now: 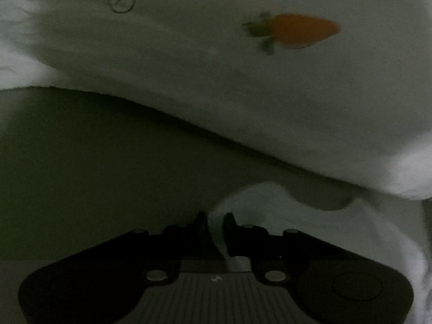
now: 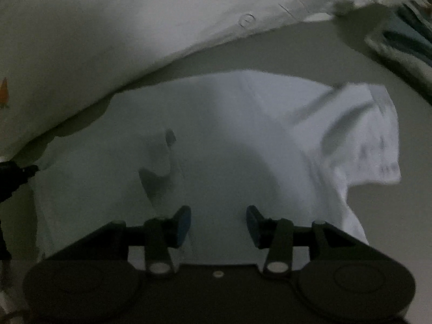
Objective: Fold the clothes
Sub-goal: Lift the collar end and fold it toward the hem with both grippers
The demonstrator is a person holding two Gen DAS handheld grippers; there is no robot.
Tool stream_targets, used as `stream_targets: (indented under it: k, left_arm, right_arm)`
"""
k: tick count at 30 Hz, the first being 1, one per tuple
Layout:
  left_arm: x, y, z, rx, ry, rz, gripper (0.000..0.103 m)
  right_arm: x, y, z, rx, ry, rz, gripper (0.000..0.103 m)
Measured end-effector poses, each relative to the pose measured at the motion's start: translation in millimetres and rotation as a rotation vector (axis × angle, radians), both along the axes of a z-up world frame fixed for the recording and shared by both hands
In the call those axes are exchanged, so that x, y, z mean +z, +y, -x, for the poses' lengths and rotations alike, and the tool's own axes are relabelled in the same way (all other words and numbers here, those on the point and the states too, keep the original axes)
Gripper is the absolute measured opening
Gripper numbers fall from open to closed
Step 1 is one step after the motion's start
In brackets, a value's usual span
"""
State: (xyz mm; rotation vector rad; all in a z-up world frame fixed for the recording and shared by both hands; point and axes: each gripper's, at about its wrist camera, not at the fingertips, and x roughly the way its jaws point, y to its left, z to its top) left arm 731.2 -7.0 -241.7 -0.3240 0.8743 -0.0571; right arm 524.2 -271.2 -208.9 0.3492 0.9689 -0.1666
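Left wrist: left tool point(image 1: 216, 224) pinching white garment point(image 1: 243, 199), level.

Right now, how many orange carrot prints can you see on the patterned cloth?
1. The orange carrot print lies at upper right of the patterned cloth in the left wrist view. The right wrist view shows an orange print at its left edge, probably the same one. Folds may hide more.
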Motion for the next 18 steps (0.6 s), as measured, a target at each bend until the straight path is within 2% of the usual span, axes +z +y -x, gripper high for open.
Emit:
stream_targets:
  k: [2,4,6,7,8,10,11,12,13,14,17,18]
  left_arm:
    - [8.6,0.0,1.7,-0.006,-0.003,0.011,0.016]
    - [20.5,-11.2,10.3,-0.045,-0.038,-0.033,0.021]
    - [29.9,-26.2,23.9,-0.092,-0.068,-0.069,0.043]
    - [33.5,-34.2,33.6,-0.116,-0.078,-0.072,0.046]
    - [35.7,-40.1,42.9,-0.134,-0.082,-0.066,0.050]
    - [37.6,-53.8,63.1,-0.163,-0.068,-0.040,0.056]
    - [38.3,-61.8,75.1,-0.181,-0.059,-0.024,0.064]
    - [38.7,-70.2,89.0,-0.205,-0.050,-0.013,0.070]
    - [39.0,-78.7,103.1,-0.230,-0.042,-0.004,0.071]
    - [39.3,-87.2,117.2,-0.256,-0.034,0.006,0.073]
    - [36.0,-107.9,154.7,-0.315,0.017,0.038,0.080]
    - [33.9,-115.0,168.0,-0.331,0.037,0.047,0.082]
  right_arm:
    - [2.7,-1.1,11.7,-0.009,-0.015,-0.046,0.051]
    - [5.9,2.5,18.2,0.011,-0.045,-0.100,0.056]
    - [4.4,12.6,19.3,0.075,-0.054,-0.132,0.058]
    - [0.7,20.0,16.8,0.128,-0.038,-0.134,0.058]
    - [-1.1,28.4,15.8,0.169,-0.039,-0.100,0.058]
    - [0.0,44.9,15.8,0.208,-0.025,0.053,0.058]
    - [1.3,49.9,17.9,0.220,-0.012,0.114,0.058]
    - [3.9,51.0,22.1,0.221,-0.013,0.143,0.058]
    - [7.5,48.7,28.1,0.210,-0.017,0.148,0.058]
    - [11.4,44.0,35.8,0.189,-0.017,0.136,0.061]
    - [18.7,24.7,66.8,0.099,-0.009,0.067,0.082]
    - [19.7,19.0,79.4,0.078,-0.002,0.051,0.085]
